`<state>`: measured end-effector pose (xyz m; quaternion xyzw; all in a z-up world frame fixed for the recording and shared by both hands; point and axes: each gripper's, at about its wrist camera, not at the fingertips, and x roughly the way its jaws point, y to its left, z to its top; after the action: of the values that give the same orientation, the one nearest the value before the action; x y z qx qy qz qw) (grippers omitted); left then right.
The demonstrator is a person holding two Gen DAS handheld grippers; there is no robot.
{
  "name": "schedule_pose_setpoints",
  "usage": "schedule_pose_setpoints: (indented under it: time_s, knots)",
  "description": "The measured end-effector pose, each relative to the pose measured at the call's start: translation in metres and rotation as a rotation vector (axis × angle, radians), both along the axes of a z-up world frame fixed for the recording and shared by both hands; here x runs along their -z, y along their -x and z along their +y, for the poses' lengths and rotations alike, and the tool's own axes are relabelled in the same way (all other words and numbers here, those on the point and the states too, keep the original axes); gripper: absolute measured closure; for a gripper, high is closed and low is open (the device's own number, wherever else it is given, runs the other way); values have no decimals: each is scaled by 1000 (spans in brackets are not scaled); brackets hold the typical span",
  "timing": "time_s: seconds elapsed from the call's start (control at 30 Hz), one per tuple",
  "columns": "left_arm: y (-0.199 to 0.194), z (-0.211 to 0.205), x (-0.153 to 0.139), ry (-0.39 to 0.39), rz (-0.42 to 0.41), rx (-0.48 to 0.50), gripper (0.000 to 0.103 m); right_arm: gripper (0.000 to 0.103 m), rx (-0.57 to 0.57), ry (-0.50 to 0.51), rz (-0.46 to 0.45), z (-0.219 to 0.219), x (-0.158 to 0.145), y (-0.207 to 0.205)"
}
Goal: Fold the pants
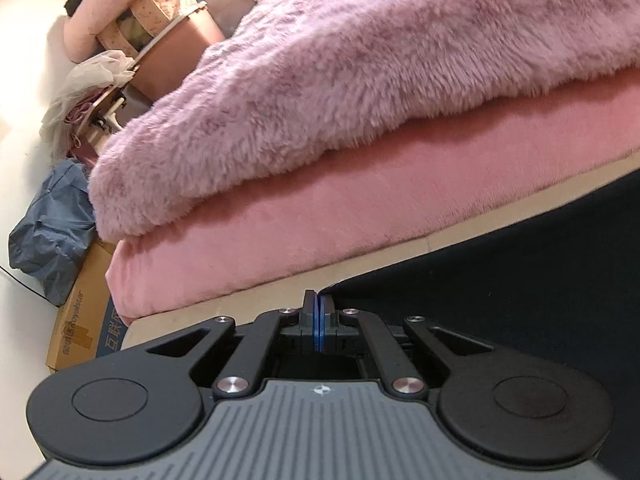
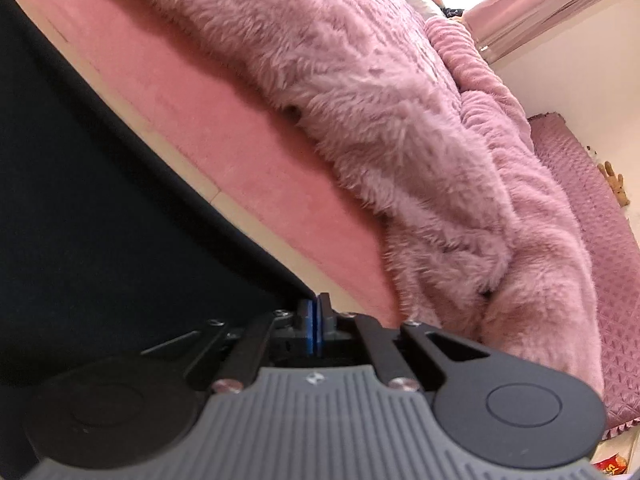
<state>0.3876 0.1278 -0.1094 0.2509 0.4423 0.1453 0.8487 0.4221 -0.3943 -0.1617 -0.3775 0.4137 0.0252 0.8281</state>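
Note:
The pants are dark navy cloth. In the left wrist view they (image 1: 520, 264) fill the lower right, stretched taut to my left gripper (image 1: 319, 300), whose jaws are shut on a corner of the cloth. In the right wrist view the pants (image 2: 100, 208) fill the left side and run to my right gripper (image 2: 316, 304), also shut on a corner. The cloth hangs held between the two grippers, in front of the bed's edge.
A pink mattress (image 1: 320, 232) under a fluffy pink blanket (image 1: 360, 80) lies just ahead, also in the right wrist view (image 2: 400, 120). At left are a cardboard box (image 1: 76, 320), a blue bag (image 1: 48, 232) and stacked clutter (image 1: 132, 40). A curtain (image 2: 540, 8) is far right.

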Motion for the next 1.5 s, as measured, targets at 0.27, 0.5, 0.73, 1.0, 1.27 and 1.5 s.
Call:
schedule_pose_setpoints:
  time_s: [0.27,0.5,0.73,1.0,1.27,1.5]
  knots:
    - [17,-12,-8,4,-48,39,79,45,44,-54,-162,-8,-22,13]
    - [35,-30,-25,202,-74,96,78,50,181,-271,-185,-56,-58,50]
    - [21,-23,-9,353,-35,57,80,79,283,-521,-157,-78,-51,52]
    - [9,-16,9,396,-50,15,85,89,420,-557,-112,-74,-6,-5]
    - [-19,-13,14,355,-80,-7,85,81,456,-525,-130,-76,6,-15]
    - [14,6,-28,365,-174,40,85,83,429,-490,-181,-44,-24,14]
